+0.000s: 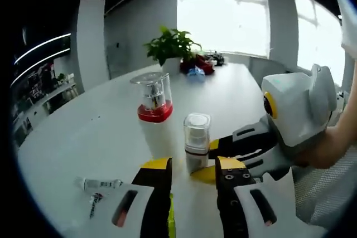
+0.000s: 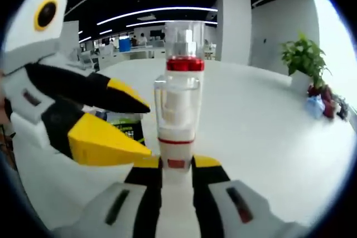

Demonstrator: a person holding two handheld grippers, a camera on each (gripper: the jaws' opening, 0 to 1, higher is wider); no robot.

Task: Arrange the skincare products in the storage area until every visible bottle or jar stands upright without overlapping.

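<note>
Clear small bottle [image 1: 197, 140] stands straight up between my right tongs [image 2: 177, 164], which pinch its bottom, while my left tongs [image 1: 192, 168] sit spread wide just beside it.

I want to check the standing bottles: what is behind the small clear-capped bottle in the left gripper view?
Behind the small clear-capped bottle stands a taller white bottle with a red band, upright. Farther back, a potted plant sits on the white table. The small bottle covers part of the tall one's base.

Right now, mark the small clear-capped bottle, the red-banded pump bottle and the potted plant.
small clear-capped bottle [image 1: 197, 140]: left gripper view, clear cap.
red-banded pump bottle [image 1: 154, 112]: left gripper view, red band.
potted plant [image 1: 172, 44]: left gripper view, leaves.
</note>
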